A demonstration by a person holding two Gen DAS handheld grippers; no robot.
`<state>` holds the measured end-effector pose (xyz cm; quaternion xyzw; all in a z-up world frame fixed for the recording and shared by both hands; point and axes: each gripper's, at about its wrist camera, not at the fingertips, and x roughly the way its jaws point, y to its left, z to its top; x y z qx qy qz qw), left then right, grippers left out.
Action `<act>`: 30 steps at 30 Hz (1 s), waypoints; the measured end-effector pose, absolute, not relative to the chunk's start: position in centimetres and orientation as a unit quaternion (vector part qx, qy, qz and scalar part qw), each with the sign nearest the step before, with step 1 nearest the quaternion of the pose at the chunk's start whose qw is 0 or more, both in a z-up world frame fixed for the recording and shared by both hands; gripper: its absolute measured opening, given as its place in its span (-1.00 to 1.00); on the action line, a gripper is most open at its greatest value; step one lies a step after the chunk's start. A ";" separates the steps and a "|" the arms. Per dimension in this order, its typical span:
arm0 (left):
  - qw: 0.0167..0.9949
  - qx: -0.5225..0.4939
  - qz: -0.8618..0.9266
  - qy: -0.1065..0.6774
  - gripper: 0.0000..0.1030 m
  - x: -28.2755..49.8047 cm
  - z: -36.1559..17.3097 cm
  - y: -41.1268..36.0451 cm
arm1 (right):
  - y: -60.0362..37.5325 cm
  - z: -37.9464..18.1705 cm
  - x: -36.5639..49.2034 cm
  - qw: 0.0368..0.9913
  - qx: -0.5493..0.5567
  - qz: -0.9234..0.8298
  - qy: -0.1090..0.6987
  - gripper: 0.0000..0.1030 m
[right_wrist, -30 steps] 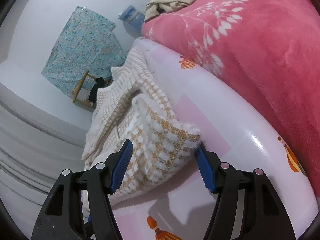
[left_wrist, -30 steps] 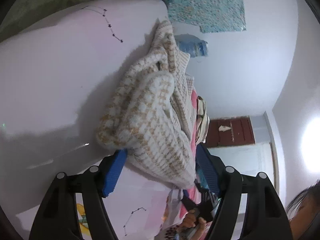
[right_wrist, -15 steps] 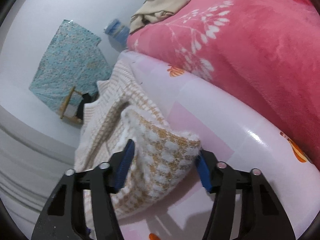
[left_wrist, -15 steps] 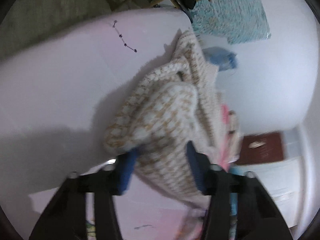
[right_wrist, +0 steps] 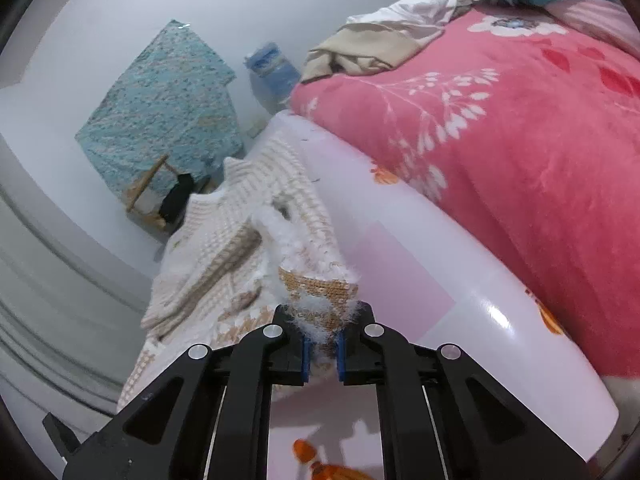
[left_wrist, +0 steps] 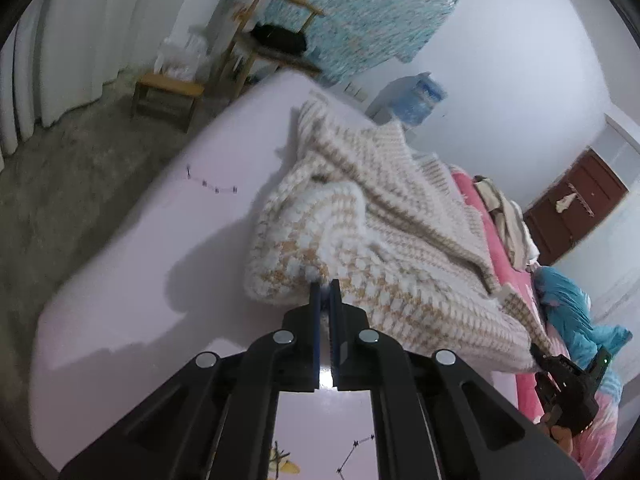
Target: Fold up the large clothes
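Knit garment [left_wrist: 384, 240] lies bunched on the pale bed sheet [left_wrist: 160, 280], its length running away from both grippers toward the far bed edge. Left gripper [left_wrist: 325, 292] clamped on the near hem; right gripper [right_wrist: 322, 344] pinching a fluffy corner (both just closed). Pink blanket [right_wrist: 520, 140] crowds the right side.

Sweater [left_wrist: 384, 248]: thick cream-and-tan knit, checked weave with fluffy white fringe, rumpled and partly bunched. Lies on my pale pink bed sheet beside the pink blanket, one edge lifted at each end, fabric draped between.
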<state>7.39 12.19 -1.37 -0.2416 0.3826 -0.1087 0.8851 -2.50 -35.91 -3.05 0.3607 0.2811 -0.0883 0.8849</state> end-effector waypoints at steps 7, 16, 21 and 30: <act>0.875 -0.222 -0.132 0.409 -0.94 4.1 -0.3 14.5 | -34.7 -2.8 -6.0 0.882 0.349 -0.061 0.311 -0.86; 0.854 -0.207 -0.092 0.468 -0.81 1.7 -3.5 17.7 | -36.4 -6.5 -8.6 0.838 0.379 -0.055 0.388 -0.26; 0.891 -0.181 -0.085 0.407 -0.56 0.9 0.5 19.4 | -38.3 -2.6 -10.9 0.869 0.331 -0.070 0.361 0.02; 0.860 -0.111 -0.294 0.401 -0.37 2.7 1.9 8.4 | -29.0 1.0 -7.0 0.914 0.190 0.091 0.346 -0.11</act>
